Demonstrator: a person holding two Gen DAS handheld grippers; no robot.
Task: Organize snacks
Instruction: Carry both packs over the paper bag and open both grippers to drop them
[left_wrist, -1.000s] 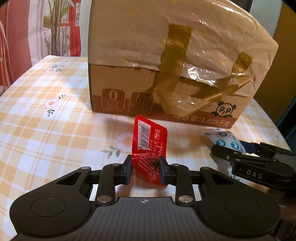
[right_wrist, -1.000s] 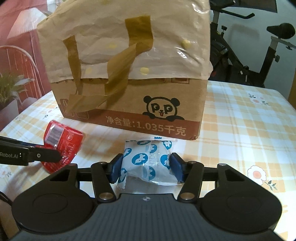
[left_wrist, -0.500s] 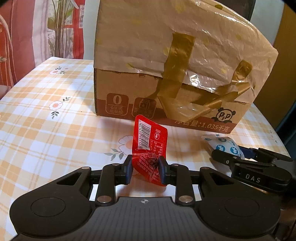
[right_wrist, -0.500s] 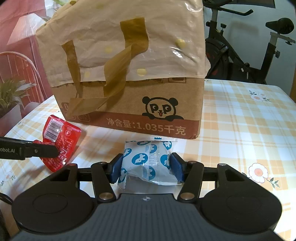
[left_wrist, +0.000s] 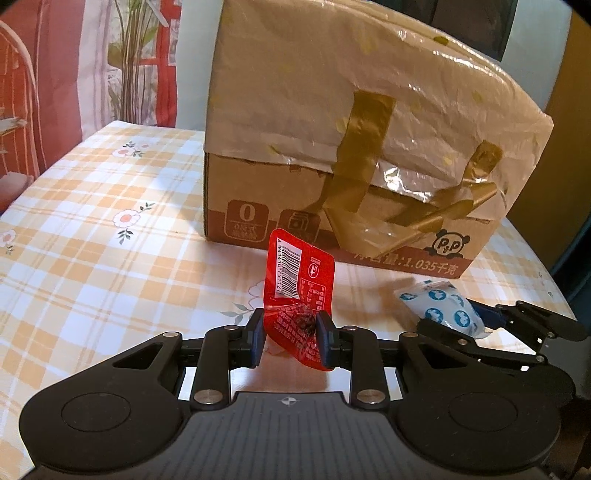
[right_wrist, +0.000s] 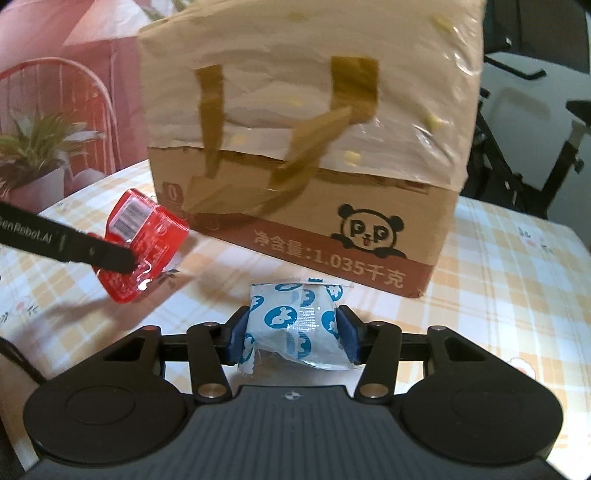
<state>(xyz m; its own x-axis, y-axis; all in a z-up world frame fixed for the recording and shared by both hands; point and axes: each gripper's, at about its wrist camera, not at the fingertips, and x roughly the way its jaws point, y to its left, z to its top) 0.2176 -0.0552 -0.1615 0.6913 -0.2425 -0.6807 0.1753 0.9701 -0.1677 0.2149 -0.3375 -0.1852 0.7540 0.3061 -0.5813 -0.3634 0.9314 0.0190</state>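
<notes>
My left wrist camera looked forward and downward along its fingers, close to the table, toward the cardboard box (left_wrist: 369, 177). My right one faced that box (right_wrist: 310, 155) from the other side. Both views shared the box and the checked tablecloth (left_wrist: 92, 240).

The red snack packet (left_wrist: 299, 291) with a barcode stands upright, its lower part creased. To its right, the white packet with blue round prints (right_wrist: 295, 325) is puffy and crumpled. Behind both stands the taped cardboard box (left_wrist: 369, 147).
</notes>
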